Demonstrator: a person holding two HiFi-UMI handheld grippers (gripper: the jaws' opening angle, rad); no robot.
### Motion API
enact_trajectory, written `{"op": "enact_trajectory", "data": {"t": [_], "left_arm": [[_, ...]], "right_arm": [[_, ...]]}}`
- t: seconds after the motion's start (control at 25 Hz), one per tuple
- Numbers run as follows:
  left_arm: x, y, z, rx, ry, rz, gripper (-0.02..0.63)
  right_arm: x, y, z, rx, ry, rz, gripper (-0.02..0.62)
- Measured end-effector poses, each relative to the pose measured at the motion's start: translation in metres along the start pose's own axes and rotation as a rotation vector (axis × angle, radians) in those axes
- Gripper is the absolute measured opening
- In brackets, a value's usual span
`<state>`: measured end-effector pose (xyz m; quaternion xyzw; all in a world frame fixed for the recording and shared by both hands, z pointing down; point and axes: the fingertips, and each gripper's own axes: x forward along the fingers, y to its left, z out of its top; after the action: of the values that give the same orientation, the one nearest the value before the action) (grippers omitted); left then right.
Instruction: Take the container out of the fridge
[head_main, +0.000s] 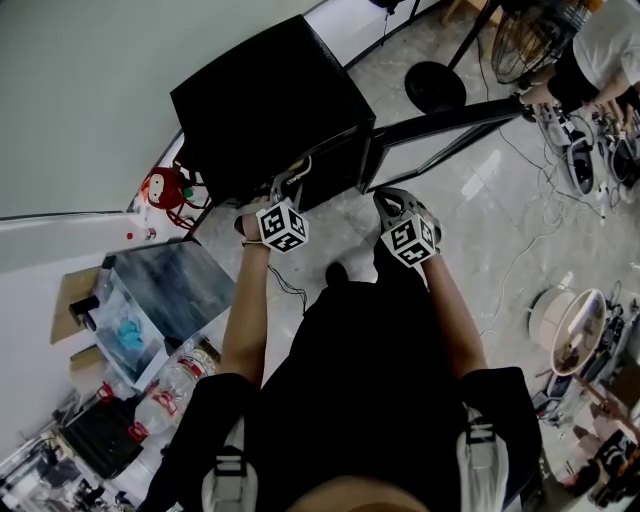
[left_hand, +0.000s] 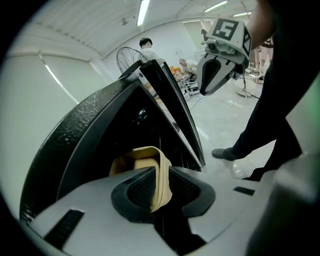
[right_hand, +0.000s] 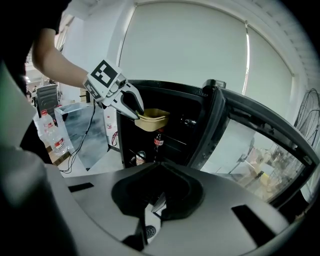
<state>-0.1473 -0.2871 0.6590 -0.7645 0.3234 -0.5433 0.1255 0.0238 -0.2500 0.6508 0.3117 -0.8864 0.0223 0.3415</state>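
The black mini fridge (head_main: 270, 100) stands on the floor with its door (head_main: 450, 120) swung open to the right. My left gripper (head_main: 288, 190) is at the fridge opening, shut on the rim of a beige container (left_hand: 145, 157). In the right gripper view the container (right_hand: 152, 120) hangs from the left gripper (right_hand: 134, 106) just in front of the fridge's upper shelf. Below it inside the fridge are a cola bottle (right_hand: 158, 142) and a can (right_hand: 140, 157). My right gripper (head_main: 395, 200) hovers beside the door, shut with nothing in it.
A pedestal fan (head_main: 530, 40) with a round base (head_main: 435, 87) stands behind the door. A clear box (head_main: 165, 300) and water bottles (head_main: 175, 385) are at the left, and cables run across the floor at the right. A person (head_main: 600, 50) crouches at top right.
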Motion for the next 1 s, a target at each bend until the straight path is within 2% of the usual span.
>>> {"op": "enact_trajectory", "data": {"t": [1.0], "left_arm": [[0.009,-0.005,0.000,0.012,0.022,-0.036,0.046]], "right_arm": [[-0.007,-0.007,-0.011,0.006,0.014,-0.005,-0.002]]}}
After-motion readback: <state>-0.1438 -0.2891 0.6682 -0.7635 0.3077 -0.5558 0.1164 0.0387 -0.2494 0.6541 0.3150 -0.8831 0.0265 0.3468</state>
